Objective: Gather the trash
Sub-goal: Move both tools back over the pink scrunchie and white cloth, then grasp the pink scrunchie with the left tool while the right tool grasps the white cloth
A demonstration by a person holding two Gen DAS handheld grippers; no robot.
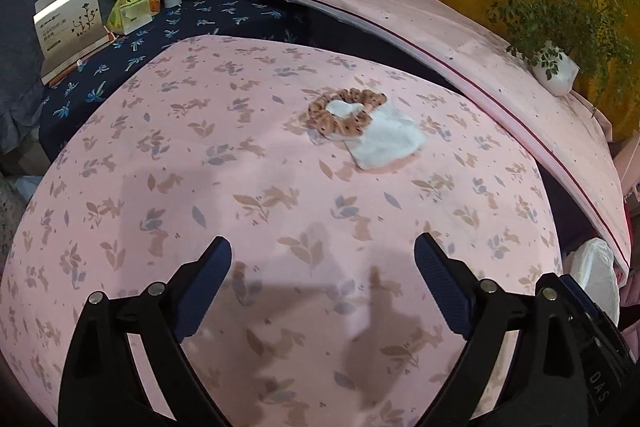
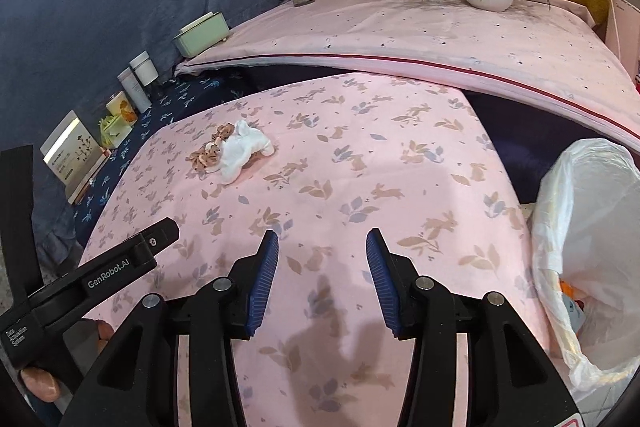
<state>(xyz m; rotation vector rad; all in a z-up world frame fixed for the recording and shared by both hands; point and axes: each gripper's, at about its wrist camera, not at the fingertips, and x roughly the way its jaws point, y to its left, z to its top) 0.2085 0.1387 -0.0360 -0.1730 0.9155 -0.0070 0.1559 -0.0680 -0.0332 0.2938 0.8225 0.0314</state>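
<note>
Tissue [image 1: 385, 141] well beyond left claw [image 1: 323, 281]

"GenRobot.AI" on the left gripper [image 2: 132, 259] arm, small print beside it perhaps "Data Acquisition System"

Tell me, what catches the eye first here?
A crumpled white tissue under a brown scrunchie lies mid-way on the pink rabbit-print cloth. A white-lined trash bag gapes at its right edge. Both pairs of blue-padded fingers hover empty in front.
</note>
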